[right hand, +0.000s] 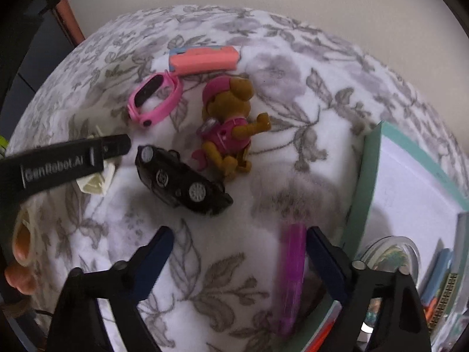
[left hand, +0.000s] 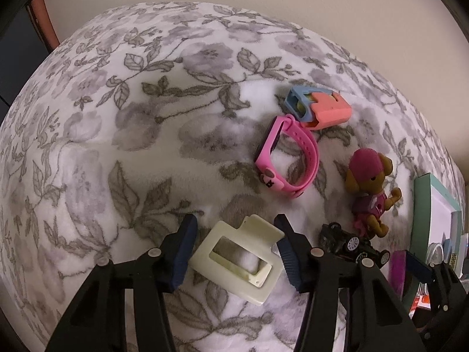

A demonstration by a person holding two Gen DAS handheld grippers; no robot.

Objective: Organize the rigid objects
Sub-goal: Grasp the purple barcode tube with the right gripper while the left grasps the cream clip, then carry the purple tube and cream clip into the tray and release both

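My left gripper [left hand: 234, 243] is open, its jaws standing on either side of a cream hair claw clip [left hand: 239, 259] on the floral blanket, not closed on it. The clip [right hand: 96, 180] also shows partly under the left gripper's arm [right hand: 64, 161] in the right wrist view. My right gripper [right hand: 239, 252] is open and empty; a purple stick-shaped object [right hand: 290, 278] lies against its right finger's inner side. A black toy car [right hand: 181, 183], a brown dog figure in pink [right hand: 231, 126], a pink watch [right hand: 154, 99] and a coral-and-blue buckle [right hand: 203, 58] lie ahead.
A teal-rimmed box [right hand: 363, 193] with a white lining stands at the right and holds a clear round lid [right hand: 390, 255] and other small things. The floral blanket [left hand: 132, 146] covers the whole surface. A beige wall is behind.
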